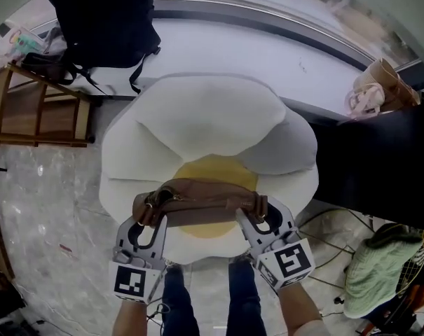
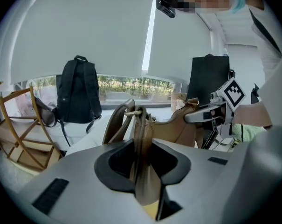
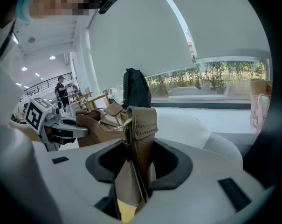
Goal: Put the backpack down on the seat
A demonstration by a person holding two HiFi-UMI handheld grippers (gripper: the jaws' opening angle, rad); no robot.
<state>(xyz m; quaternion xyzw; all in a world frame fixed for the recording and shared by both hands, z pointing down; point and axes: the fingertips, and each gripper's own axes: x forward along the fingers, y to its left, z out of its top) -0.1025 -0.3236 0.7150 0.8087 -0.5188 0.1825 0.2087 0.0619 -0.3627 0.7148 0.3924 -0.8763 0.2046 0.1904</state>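
A big white seat (image 1: 197, 124) fills the middle of the room, shaped like a fried egg with a puffy lobed rim and a round yellow cushion (image 1: 212, 168) sunk in its centre. The brown backpack (image 1: 204, 200) is over that cushion, toward the seat's front edge, pulled out sideways between the two tools; whether its bottom touches the cushion I cannot tell. The left gripper (image 1: 153, 219) has its jaws drawn narrow and clamped on a strap at the bag's left end, and the right gripper (image 1: 257, 215), set a little wider, is closed on a folded strap at the right end. Beyond the seat's front right corner a wire basket (image 1: 416, 257) holds a crumpled green cloth (image 1: 376, 268). Behind the seat's back edge runs a long white window ledge (image 1: 268, 51). A black backpack (image 1: 103, 19) stands upright at its left end and a beige paper bag (image 1: 380, 86) sits at its right end; its contents are not visible. A wooden rack (image 1: 36, 110) of thin slats leans off the seat's back left corner, and a black panel (image 1: 380, 163) stands at the right. The floor (image 1: 50, 208) is pale veined marble. The seat looks soft and matte. The brown bag is smooth leather, and the left gripper view shows a brass ring (image 2: 131, 111) joining its straps. The right gripper view shows a line of stitching along the pinched strap (image 3: 141, 125). The grippers are grey plastic.
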